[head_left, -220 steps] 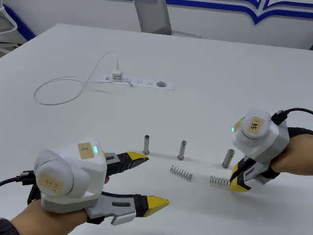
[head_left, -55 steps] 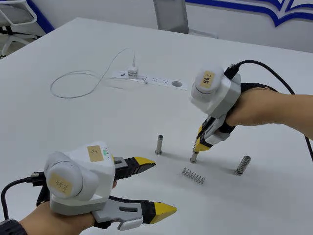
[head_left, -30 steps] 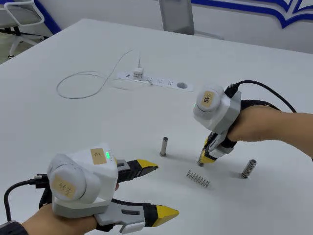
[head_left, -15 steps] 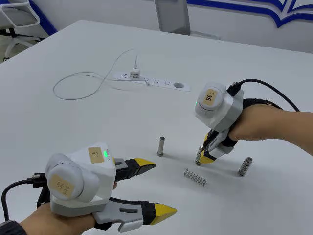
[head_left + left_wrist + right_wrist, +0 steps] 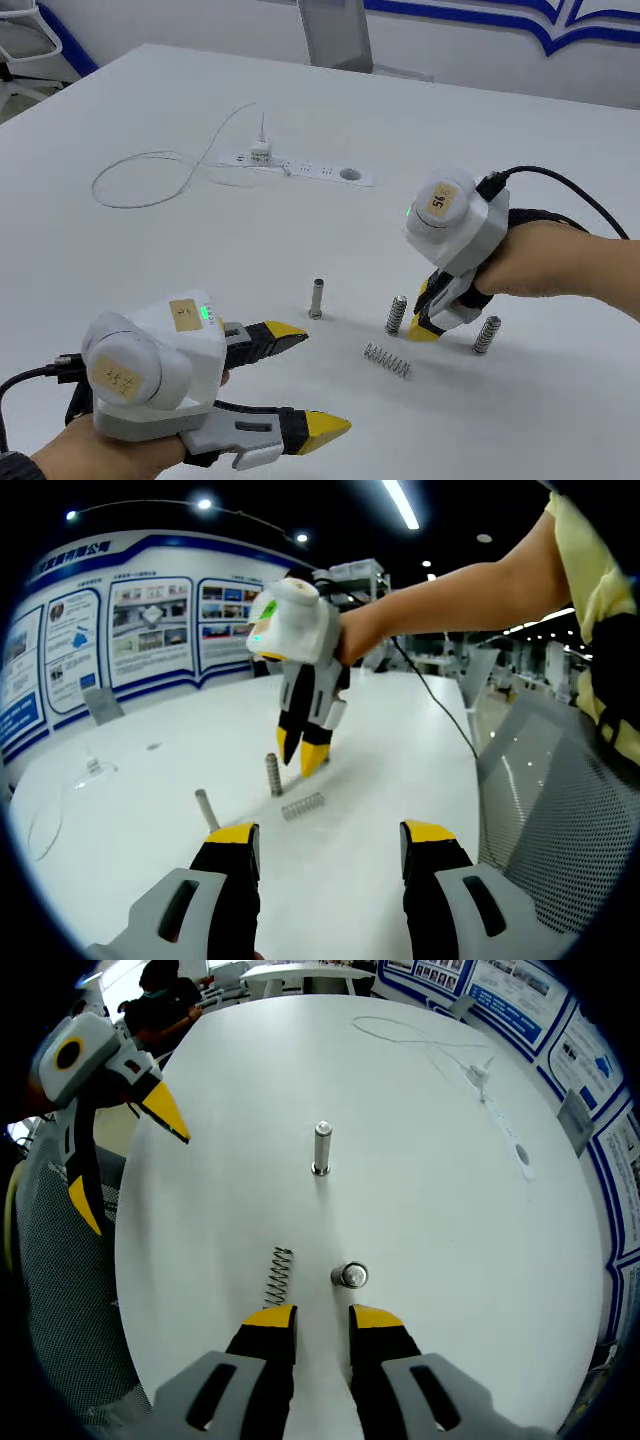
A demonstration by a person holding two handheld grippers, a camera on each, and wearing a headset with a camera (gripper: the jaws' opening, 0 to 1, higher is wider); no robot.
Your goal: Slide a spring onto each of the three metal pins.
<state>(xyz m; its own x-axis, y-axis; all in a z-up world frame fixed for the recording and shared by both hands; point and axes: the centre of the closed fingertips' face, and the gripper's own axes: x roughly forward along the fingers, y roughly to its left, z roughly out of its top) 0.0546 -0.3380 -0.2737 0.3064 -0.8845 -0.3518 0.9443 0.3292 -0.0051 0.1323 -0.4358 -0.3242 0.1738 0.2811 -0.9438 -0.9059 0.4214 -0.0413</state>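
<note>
Three metal pins stand in a row on the white table. The left pin (image 5: pixel 316 298) (image 5: pixel 321 1148) (image 5: pixel 207 808) is bare. The middle pin (image 5: pixel 396 315) (image 5: pixel 350 1276) (image 5: pixel 272 774) carries a spring, and so does the right pin (image 5: pixel 486 334). One loose spring (image 5: pixel 386 360) (image 5: pixel 280 1275) (image 5: pixel 303 805) lies in front of them. My right gripper (image 5: pixel 421 328) (image 5: pixel 322 1322) hovers just right of the middle pin, jaws slightly apart and holding nothing. My left gripper (image 5: pixel 305 380) (image 5: pixel 328 840) rests wide open near the front left, empty.
A white power strip (image 5: pixel 300 168) with a looped cable (image 5: pixel 140 175) lies farther back on the table (image 5: pixel 150 270). A grey chair back (image 5: pixel 335 35) stands behind the far edge. The right gripper's black cord (image 5: pixel 560 185) trails off to the right.
The right gripper carried a spring to the middle pin, pushed it down over the pin, then let go and drew slightly right. The left gripper stayed put.
</note>
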